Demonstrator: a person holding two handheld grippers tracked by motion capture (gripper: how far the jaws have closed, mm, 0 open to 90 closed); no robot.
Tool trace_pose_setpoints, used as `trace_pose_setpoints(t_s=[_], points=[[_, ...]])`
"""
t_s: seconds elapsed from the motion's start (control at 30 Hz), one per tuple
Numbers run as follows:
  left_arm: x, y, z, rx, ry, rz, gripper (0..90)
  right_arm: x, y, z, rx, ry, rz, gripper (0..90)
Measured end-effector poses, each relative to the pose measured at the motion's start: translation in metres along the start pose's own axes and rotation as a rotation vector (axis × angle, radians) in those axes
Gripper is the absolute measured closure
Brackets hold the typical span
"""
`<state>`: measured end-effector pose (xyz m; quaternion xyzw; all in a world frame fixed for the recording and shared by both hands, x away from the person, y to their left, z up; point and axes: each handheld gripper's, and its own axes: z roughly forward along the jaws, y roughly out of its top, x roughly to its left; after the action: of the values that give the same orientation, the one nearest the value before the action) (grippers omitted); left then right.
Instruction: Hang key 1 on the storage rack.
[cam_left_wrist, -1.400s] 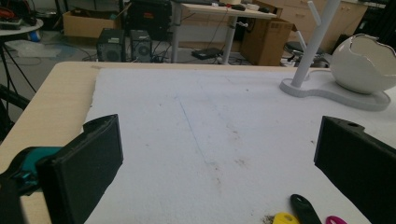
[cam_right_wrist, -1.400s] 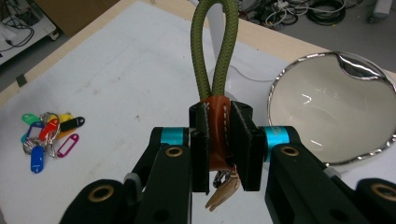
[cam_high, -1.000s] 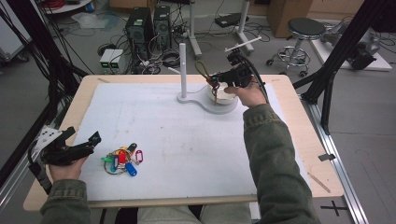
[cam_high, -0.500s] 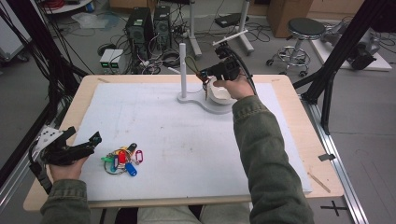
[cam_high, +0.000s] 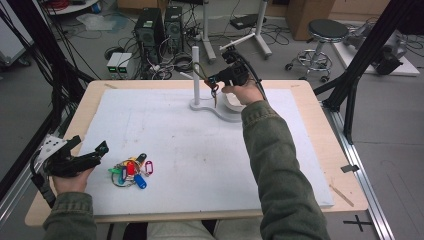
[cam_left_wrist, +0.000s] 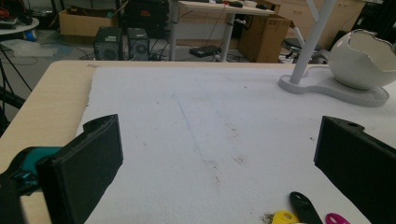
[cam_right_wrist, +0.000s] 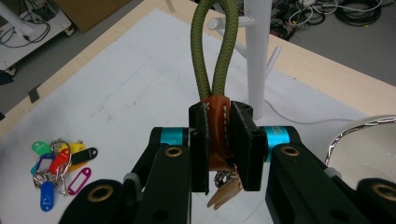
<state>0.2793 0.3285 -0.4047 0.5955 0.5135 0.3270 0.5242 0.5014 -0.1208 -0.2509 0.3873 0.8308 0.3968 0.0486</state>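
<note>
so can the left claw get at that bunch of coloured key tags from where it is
Probably yes. The left claw is open and sits just left of the key tag bunch, with bare white mat between them. The right claw is far off by the white stand.

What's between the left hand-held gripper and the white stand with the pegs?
Bare white mat, seen in the left gripper view; the coloured key tags lie off to one side.

Olive-green sleeves (cam_high: 272, 150) cover both forearms; each black claw (cam_right_wrist: 219, 144) has teal collars, brass-ringed holes and a trailing black cable.
</note>
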Motion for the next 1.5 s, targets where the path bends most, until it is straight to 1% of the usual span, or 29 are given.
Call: trace_pose_setpoints(t_s=[0.03, 0.07, 0.17, 0.33, 0.57, 0.67, 0.8, 0.9, 1.07, 1.13, 1.17, 1.2, 1.27, 1.3, 1.37, 1.43, 1.47, 1.5], points=[[0.0, 0.0, 0.0, 0.0, -0.001, 0.0, 1.7, -0.001, 0.0, 0.001, -0.006, 0.001, -0.003, 77.9], [0.0, 0.0, 0.0, 0.0, 0.0, 0.0, 1.7, -0.001, -0.001, 0.002, -0.006, 0.006, 0.004, 77.9], [0.002, 0.0, 0.001, 0.0, 0.001, -0.001, 1.7, -0.003, 0.0, 0.005, -0.004, -0.004, -0.005, 77.9], [0.002, 0.0, 0.0, 0.0, 0.003, 0.001, 1.7, -0.007, -0.001, 0.011, 0.004, -0.013, 0.007, 77.9], [0.003, 0.0, -0.001, 0.002, 0.006, 0.005, 1.7, -0.007, 0.0, 0.018, -0.008, -0.02, -0.019, 77.9], [0.003, 0.0, -0.001, 0.0, 0.008, 0.001, 1.7, -0.01, 0.0, 0.021, -0.013, -0.027, -0.01, 77.8], [0.002, 0.0, -0.001, 0.001, 0.009, 0.004, 1.7, -0.013, -0.003, 0.025, -0.019, -0.034, -0.013, 77.6], [0.002, 0.0, -0.001, 0.001, 0.014, 0.006, 1.7, -0.016, -0.005, 0.031, -0.012, -0.041, -0.018, 77.4], [0.004, 0.0, -0.002, -0.008, 0.024, -0.007, 1.7, -0.02, -0.005, 0.041, -0.019, -0.049, -0.018, 77.3], [0.005, 0.0, -0.002, -0.005, 0.026, -0.009, 1.7, -0.021, -0.005, 0.046, -0.019, -0.049, -0.023, 77.3], [0.005, 0.0, -0.002, -0.007, 0.028, -0.006, 1.7, -0.021, -0.005, 0.048, -0.019, -0.048, -0.024, 78.8], [0.005, 0.0, -0.002, -0.011, 0.027, -0.01, 1.7, -0.022, -0.006, 0.05, -0.022, -0.039, -0.017, 83.0], [0.005, 0.0, -0.003, -0.012, 0.028, -0.01, 1.7, -0.024, -0.006, 0.051, -0.037, -0.024, -0.004, 83.0], [0.005, 0.0, -0.003, -0.013, 0.03, -0.009, 1.7, -0.024, -0.006, 0.051, -0.041, -0.025, 0.006, 81.4], [0.005, 0.0, -0.004, -0.011, 0.032, -0.008, 1.7, -0.024, -0.006, 0.05, -0.041, -0.035, 0.021, 72.8], [0.006, 0.0, -0.005, -0.011, 0.033, -0.009, 1.7, -0.022, -0.007, 0.049, -0.036, -0.081, 0.018, 57.9], [0.006, 0.0, -0.005, -0.013, 0.034, -0.01, 1.7, -0.02, -0.007, 0.047, -0.032, -0.132, 0.025, 49.1], [0.006, 0.0, -0.005, -0.013, 0.035, -0.01, 1.7, -0.019, -0.007, 0.045, -0.03, -0.158, 0.03, 45.3]])
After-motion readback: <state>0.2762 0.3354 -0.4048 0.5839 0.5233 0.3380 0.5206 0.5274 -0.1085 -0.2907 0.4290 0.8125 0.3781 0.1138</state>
